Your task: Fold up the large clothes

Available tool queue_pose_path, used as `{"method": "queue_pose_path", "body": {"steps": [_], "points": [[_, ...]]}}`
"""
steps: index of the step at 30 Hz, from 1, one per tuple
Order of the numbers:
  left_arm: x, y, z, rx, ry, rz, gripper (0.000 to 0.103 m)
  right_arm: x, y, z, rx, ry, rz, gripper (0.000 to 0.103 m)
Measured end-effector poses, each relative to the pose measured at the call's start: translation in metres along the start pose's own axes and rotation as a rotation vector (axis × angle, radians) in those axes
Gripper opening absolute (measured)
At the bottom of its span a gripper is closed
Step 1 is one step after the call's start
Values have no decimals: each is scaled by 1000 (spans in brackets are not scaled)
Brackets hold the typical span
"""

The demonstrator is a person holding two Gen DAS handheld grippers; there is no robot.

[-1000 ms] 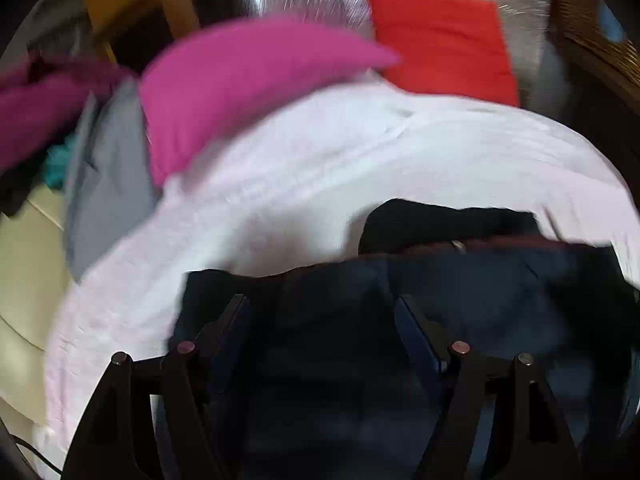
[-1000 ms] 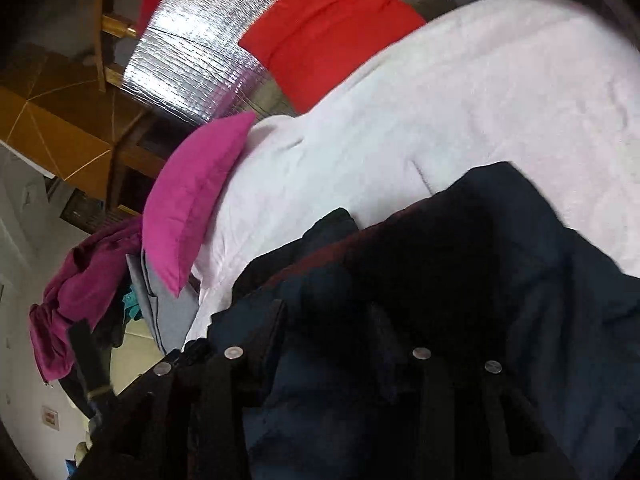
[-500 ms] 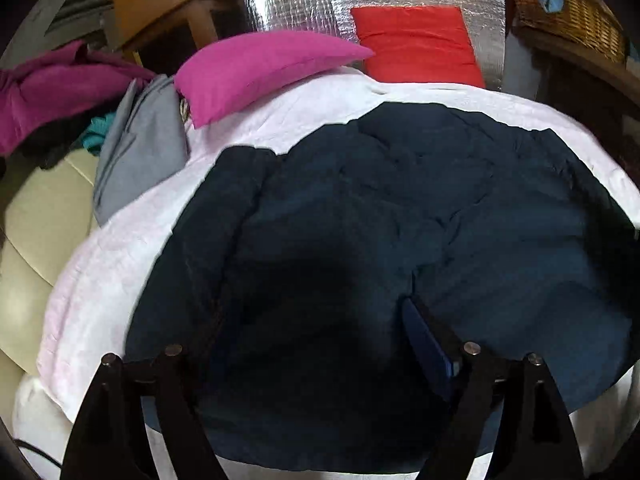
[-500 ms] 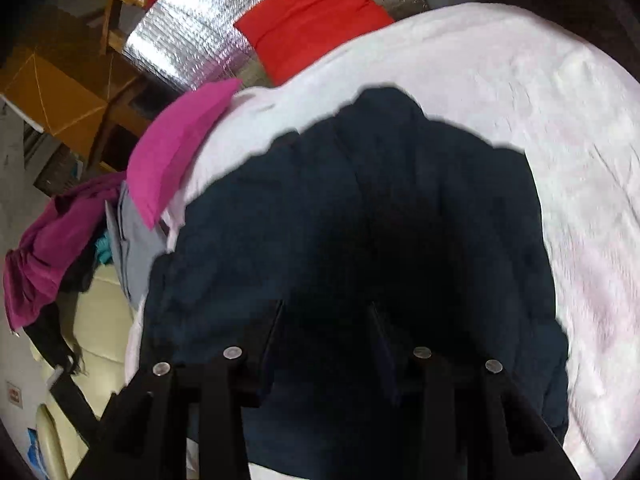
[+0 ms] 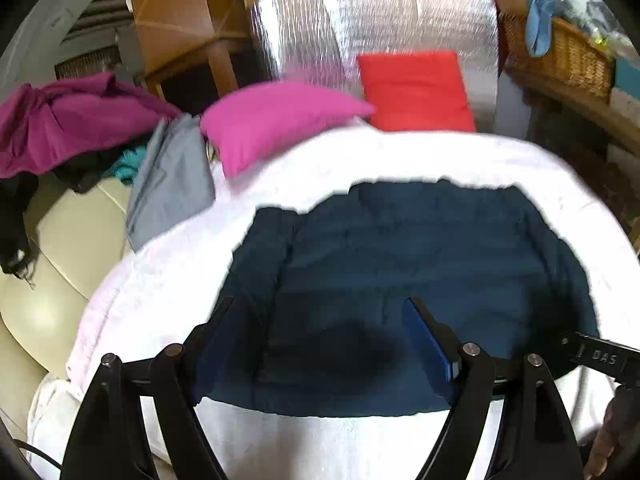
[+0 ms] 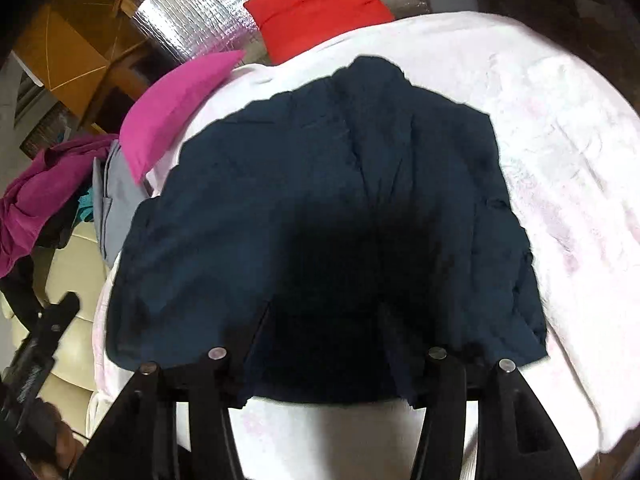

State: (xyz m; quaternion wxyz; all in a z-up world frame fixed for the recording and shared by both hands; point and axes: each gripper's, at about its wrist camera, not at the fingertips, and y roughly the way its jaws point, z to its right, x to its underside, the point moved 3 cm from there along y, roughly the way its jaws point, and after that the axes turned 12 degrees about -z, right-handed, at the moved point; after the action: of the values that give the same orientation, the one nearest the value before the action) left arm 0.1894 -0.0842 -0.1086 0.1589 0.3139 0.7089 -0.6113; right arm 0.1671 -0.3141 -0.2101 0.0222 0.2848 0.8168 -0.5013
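A dark navy garment (image 5: 400, 264) (image 6: 312, 184) lies spread flat on a white sheet (image 5: 400, 152) (image 6: 560, 160). My left gripper (image 5: 320, 308) hangs open over the garment's near edge, its blue pads apart with nothing pinched. In the right wrist view my right gripper (image 6: 324, 312) is opening over the same near edge. Cloth lies below and between its fingers, and no pad visibly presses on it. Part of the right gripper (image 5: 592, 356) shows at the right of the left wrist view. The left gripper (image 6: 40, 344) shows at the left of the right wrist view.
A pink cushion (image 5: 276, 120) and a red cushion (image 5: 416, 92) sit at the far edge before a silver foil panel (image 5: 380, 28). Grey cloth (image 5: 172, 184) and a magenta pile (image 5: 68, 120) lie left on a cream seat (image 5: 60, 280). A wicker basket (image 5: 560, 52) stands far right.
The navy garment was bunched close under both grippers; it now lies spread flat on the sheet. Both grippers have drawn back to its near edge, and the right jaws stand wider.
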Motion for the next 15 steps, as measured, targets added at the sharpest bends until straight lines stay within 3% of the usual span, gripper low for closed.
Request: {"method": "queue_pose_path", "body": {"steps": [5,9,11,13,15], "points": [[-4,-47,-7,-5,-13,74,85,17,-58,-26,46,-76,112,57],[-1,-77,-13,6,-29,96,86,33,-111,-58,170,-182,226,61],[0,-93,-17,5,-40,117,86,43,-138,-78,284,-236,302,79],[1,-107,-21,11,-45,130,88,51,-157,-92,364,-256,369,82],[2,-121,-24,21,-47,139,91,56,-172,-100,385,-249,403,84]]}}
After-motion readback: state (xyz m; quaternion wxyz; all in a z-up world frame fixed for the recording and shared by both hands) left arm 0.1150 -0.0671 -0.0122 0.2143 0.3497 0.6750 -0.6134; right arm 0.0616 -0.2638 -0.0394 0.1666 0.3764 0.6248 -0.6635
